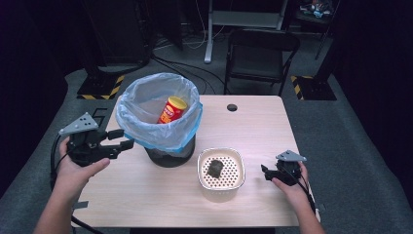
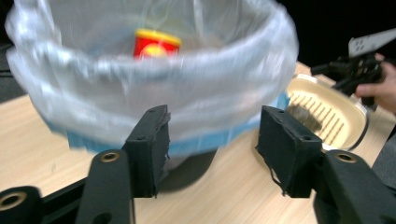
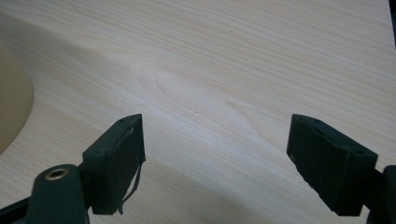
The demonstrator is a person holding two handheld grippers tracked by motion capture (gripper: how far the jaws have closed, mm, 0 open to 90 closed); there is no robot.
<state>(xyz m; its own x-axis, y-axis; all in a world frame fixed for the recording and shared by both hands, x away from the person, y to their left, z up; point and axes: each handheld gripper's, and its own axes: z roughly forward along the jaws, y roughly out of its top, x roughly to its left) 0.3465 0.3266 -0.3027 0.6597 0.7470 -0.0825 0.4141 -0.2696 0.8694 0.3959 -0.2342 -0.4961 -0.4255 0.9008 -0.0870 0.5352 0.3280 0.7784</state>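
The left gripper (image 1: 122,139) is hovering with its jaws apart and empty. The lined bin (image 1: 127,119) is sitting just ahead of its tips, with the red can (image 1: 171,109) lying inside. I judge it is best backing off level, avoiding snagging the bag. The forearm is reaching in low, jaws pointing sideways at the bin.

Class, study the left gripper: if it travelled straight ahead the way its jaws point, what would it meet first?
Most likely the plastic liner draped over the bin. The left gripper has nothing between its parted jaws and faces the liner's blue-edged overhang. The gap to it is hard to judge.
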